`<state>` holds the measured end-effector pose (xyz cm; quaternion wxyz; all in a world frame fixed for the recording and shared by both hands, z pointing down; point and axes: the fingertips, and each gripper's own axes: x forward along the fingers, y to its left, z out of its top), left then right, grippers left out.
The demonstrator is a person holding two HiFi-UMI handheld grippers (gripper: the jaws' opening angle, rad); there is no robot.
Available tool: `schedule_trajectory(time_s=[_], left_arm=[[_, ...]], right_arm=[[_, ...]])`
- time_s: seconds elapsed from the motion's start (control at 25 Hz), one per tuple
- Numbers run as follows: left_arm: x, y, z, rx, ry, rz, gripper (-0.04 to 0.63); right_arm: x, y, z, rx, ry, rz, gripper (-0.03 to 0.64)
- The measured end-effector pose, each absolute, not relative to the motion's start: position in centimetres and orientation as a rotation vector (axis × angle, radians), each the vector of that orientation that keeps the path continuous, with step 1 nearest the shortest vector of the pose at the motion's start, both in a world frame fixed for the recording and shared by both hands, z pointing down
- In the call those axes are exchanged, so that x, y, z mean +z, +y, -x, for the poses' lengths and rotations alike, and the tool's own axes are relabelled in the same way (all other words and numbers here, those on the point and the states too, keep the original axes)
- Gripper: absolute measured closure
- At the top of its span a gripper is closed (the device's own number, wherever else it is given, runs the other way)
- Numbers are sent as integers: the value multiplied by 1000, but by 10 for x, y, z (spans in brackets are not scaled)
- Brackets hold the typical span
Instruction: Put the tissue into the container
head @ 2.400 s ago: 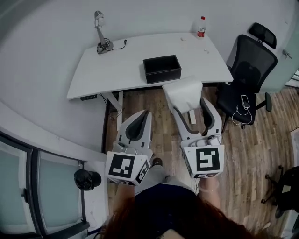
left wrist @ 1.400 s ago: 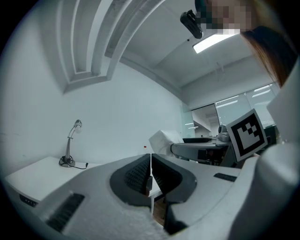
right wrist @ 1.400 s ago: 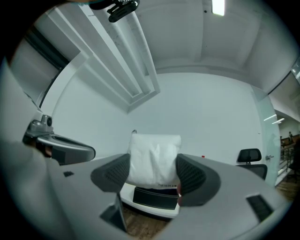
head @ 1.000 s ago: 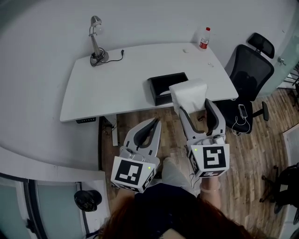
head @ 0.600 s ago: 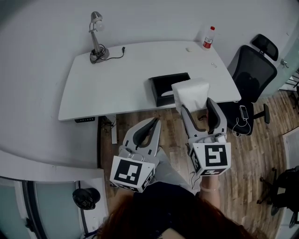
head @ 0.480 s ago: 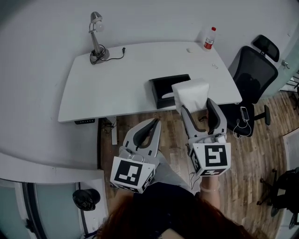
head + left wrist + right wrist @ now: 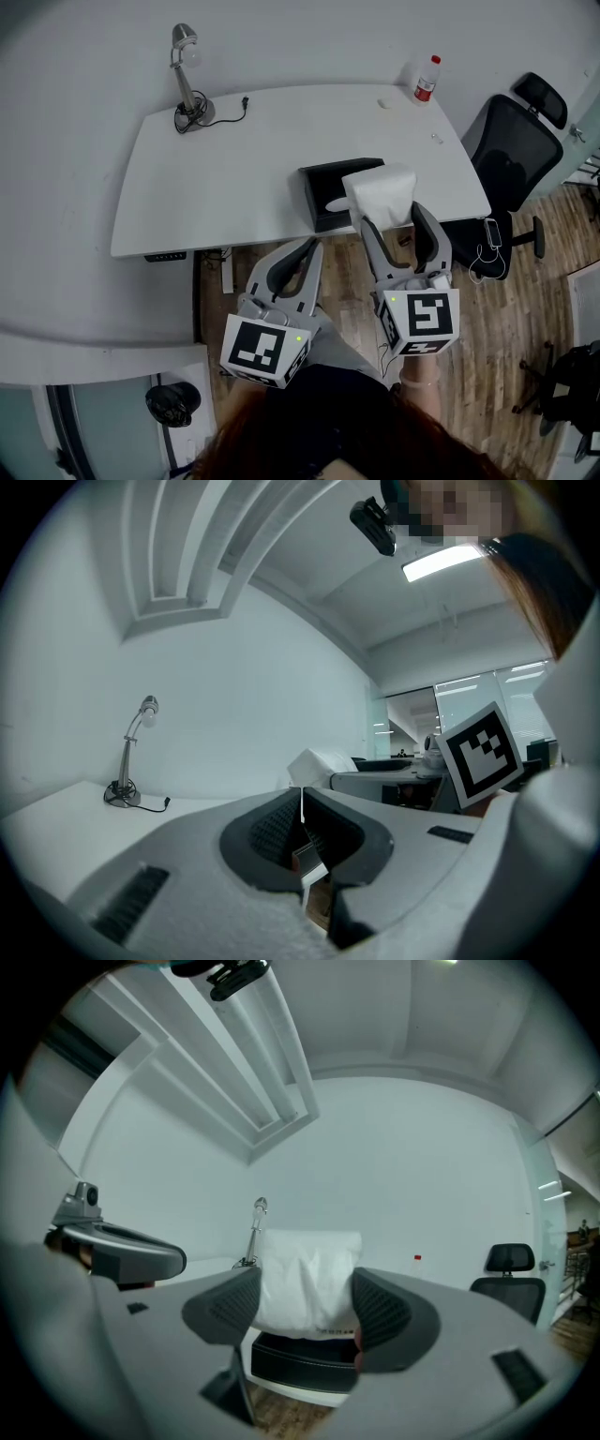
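My right gripper (image 7: 392,227) is shut on a white tissue pack (image 7: 380,193), which it holds up in front of the desk's near edge. In the right gripper view the tissue pack (image 7: 307,1281) sits between the two pads (image 7: 227,1307), above the black container (image 7: 302,1360). The black open container (image 7: 330,191) stands on the white desk (image 7: 225,169), partly hidden behind the pack. My left gripper (image 7: 298,253) is shut and empty, low and left of the right one, short of the desk. In the left gripper view its jaws (image 7: 302,799) are pressed together.
A desk lamp (image 7: 185,72) with a cable stands at the desk's far left corner. A bottle with a red label (image 7: 427,79) is at the far right corner. A black office chair (image 7: 511,159) stands right of the desk on the wooden floor.
I have come closer to the desk. The right gripper with the tissue pack now overlaps the container's right front; the left gripper stays shut beside it.
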<state>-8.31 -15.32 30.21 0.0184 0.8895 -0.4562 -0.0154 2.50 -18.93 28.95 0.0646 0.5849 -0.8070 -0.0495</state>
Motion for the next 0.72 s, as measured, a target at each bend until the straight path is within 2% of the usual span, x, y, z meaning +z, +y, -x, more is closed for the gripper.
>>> schedule_trajectory(time_s=[0.72], left_arm=[[309,-234,86,-23,-1382,-2766,563]], right_arm=[[323,-268,-23,1,-2365,-1730,293]])
